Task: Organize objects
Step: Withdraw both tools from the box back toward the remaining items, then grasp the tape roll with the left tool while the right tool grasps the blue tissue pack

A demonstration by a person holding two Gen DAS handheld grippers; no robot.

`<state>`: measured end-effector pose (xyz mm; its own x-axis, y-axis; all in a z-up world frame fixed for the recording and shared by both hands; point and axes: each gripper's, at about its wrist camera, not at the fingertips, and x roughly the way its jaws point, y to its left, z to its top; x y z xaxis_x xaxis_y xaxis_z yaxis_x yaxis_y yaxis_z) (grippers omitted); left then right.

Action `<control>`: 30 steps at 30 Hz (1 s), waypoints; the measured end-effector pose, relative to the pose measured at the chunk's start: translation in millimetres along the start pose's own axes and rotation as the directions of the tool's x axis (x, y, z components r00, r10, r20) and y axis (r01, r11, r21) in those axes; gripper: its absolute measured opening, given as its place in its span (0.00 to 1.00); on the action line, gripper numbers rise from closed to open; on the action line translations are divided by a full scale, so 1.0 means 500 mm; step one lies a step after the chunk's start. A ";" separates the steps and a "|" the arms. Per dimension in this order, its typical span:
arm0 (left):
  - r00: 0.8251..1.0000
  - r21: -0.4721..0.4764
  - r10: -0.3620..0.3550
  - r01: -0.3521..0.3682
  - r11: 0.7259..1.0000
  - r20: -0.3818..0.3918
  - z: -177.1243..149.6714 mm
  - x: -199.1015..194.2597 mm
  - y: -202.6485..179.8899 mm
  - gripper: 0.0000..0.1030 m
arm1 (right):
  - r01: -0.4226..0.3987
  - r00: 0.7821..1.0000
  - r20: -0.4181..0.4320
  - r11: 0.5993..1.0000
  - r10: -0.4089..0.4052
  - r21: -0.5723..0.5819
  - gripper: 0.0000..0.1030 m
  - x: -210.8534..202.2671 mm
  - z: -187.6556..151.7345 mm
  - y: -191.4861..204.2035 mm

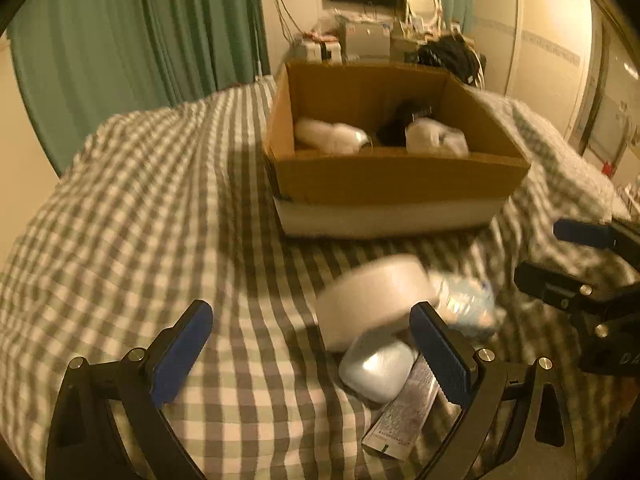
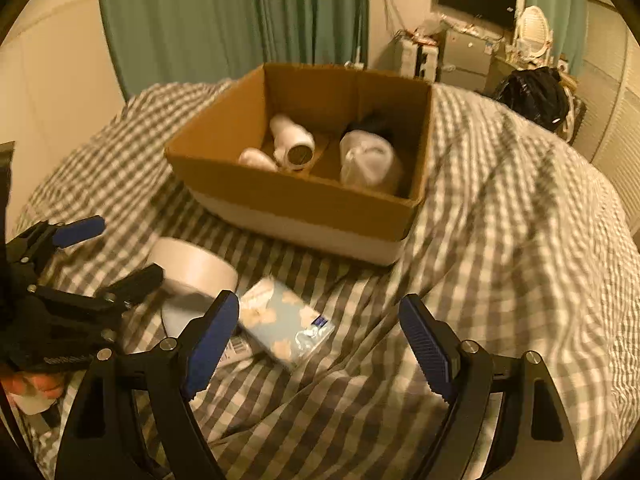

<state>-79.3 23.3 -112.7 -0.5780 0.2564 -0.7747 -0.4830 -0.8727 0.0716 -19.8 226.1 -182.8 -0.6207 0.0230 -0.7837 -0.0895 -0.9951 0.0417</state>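
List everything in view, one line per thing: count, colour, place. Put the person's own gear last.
cardboard box: one, brown with a white band at its base, open, on the bed.
white bottles: at least two, lying in the box's left part.
white wrapped bundle: one, in the box's right part, something black behind it.
round white container: one, on the bed in front of the box.
tissue pack: one, pale blue, right of the container.
pale case: one, near the container.
tube: one, whitish, beside the case.
checked bedspread: one, grey and white.
curtains: green, behind the bed.
left gripper: open, empty.
right gripper: open, empty.
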 end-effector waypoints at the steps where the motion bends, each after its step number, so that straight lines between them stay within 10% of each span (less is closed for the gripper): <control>1: 1.000 0.009 -0.002 0.002 1.000 -0.010 -0.003 0.008 -0.003 0.99 | -0.003 1.000 -0.010 1.000 0.003 0.001 0.80 0.005 0.000 -0.003; 11: 1.000 0.038 0.017 -0.016 0.999 -0.011 0.002 0.045 -0.006 0.97 | -0.024 0.990 -0.141 1.000 0.023 -0.006 0.80 0.083 -0.013 0.003; 21: 0.996 -0.031 -0.066 0.065 0.997 -0.061 0.011 0.068 0.027 0.32 | -0.042 0.976 -0.215 0.998 0.032 -0.039 0.80 0.124 -0.020 0.019; 30: 0.998 -0.079 -0.052 0.049 0.996 -0.043 0.009 0.056 0.050 0.17 | -0.058 0.958 -0.285 0.994 0.031 -0.089 0.80 0.168 -0.029 0.043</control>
<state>-110.5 10.6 -129.6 -0.5233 0.2834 -0.8037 -0.4572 -0.8892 -0.0159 -62.8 205.4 -256.9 -0.3752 -0.0361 -0.9262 0.0165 -0.9993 0.0322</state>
